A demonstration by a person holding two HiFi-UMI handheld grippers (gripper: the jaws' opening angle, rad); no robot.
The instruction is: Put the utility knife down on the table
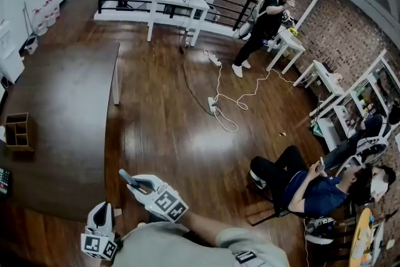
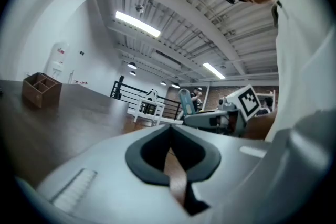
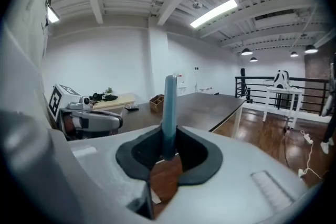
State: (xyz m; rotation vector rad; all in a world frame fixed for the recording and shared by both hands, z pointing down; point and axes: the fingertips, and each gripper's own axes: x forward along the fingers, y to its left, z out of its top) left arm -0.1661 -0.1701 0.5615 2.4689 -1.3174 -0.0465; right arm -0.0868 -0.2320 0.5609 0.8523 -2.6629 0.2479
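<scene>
The right gripper (image 3: 168, 147) pinches the slim blue-grey utility knife (image 3: 169, 107) upright just off the dark brown wooden table's (image 1: 62, 103) near right corner, so it is best carried left, lowered flat and released, while the left gripper (image 2: 169, 152) is pressed together, empty.

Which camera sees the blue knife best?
The right gripper view: the knife stands big and clear in the middle, pinched by the right gripper. The left gripper view shows the knife small, from the side. The head view shows only its short end sticking out.
</scene>
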